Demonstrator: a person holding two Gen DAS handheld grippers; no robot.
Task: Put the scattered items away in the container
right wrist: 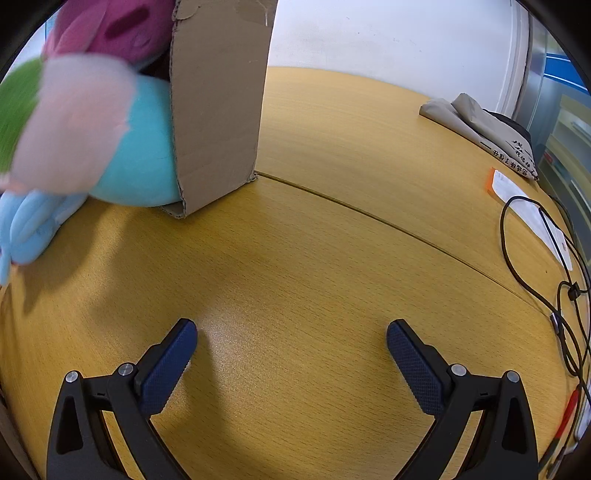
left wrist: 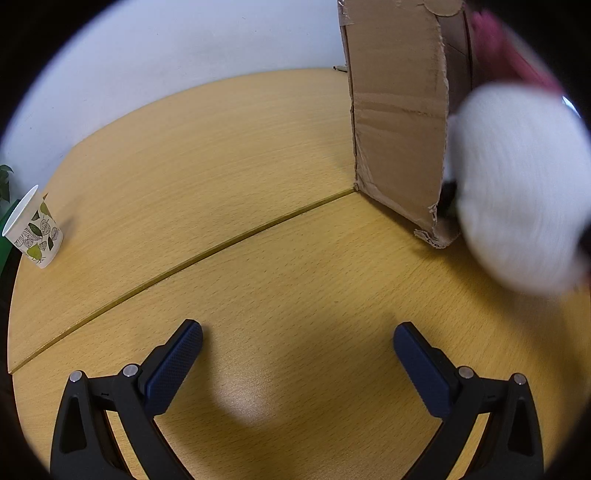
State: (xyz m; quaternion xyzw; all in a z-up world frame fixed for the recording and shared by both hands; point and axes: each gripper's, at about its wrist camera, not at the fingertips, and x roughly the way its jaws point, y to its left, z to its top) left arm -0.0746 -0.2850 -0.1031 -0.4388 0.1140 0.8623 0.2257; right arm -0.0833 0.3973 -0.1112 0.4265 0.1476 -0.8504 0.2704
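A brown cardboard box (left wrist: 395, 110) stands on the wooden table at the right of the left wrist view; it also shows at upper left in the right wrist view (right wrist: 218, 103). A blurred white plush (left wrist: 517, 188) is in front of the box's open side, with a magenta plush (left wrist: 498, 48) above it. In the right wrist view a turquoise plush (right wrist: 140, 147) bulges from the box, under a magenta plush (right wrist: 114, 29) and a blurred pink and green plush (right wrist: 70, 129). My left gripper (left wrist: 297, 341) is open and empty above the table. My right gripper (right wrist: 291, 339) is open and empty.
A leaf-printed paper cup (left wrist: 35, 229) stands at the table's far left edge. At the right of the right wrist view lie a beige bag (right wrist: 484, 129), papers (right wrist: 528, 210) and black cables (right wrist: 565, 295). A seam (left wrist: 184, 262) runs across the wooden table.
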